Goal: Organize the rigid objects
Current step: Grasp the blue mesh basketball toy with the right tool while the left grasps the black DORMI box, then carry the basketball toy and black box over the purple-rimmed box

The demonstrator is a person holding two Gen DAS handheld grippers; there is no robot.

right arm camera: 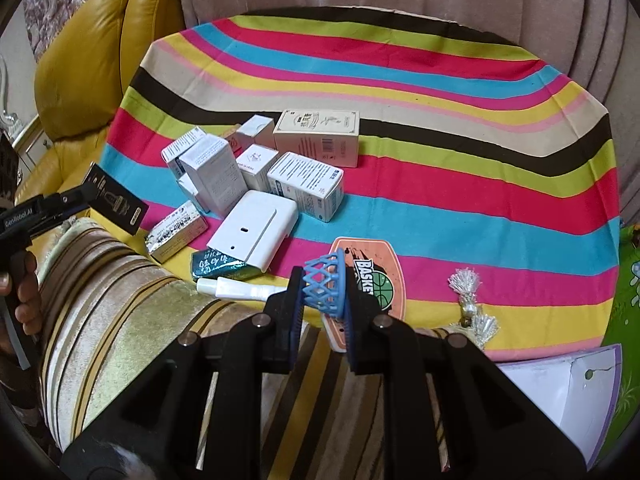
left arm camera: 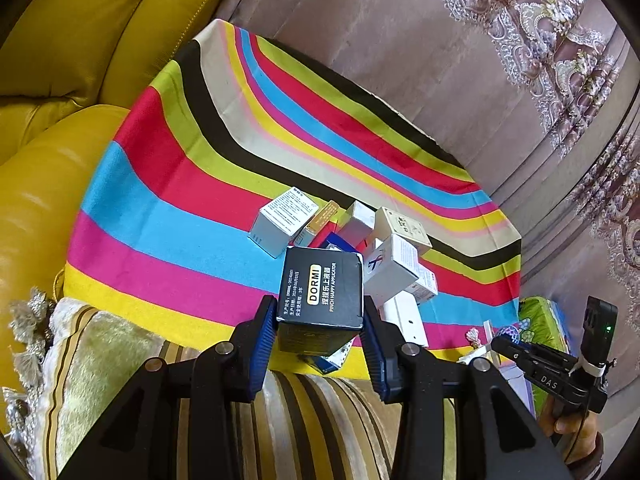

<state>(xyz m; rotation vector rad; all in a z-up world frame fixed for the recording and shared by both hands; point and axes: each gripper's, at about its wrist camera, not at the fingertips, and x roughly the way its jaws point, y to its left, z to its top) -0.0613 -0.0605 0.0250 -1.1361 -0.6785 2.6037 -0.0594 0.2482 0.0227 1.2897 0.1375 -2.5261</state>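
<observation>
1. Left wrist view: the left gripper has its jaws clamped on a black box marked DORMI, lifted above the striped cloth on the surface, just in front of a cluster of white boxes.
2. Right wrist view: the right gripper has its jaws closed tight on a blue toy hoop of a small basketball backboard, near a white plastic case.

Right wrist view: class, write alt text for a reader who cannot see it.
The right gripper is shut on a blue toy basketball hoop above a striped cloth. Small boxes cluster at centre-left.
</observation>
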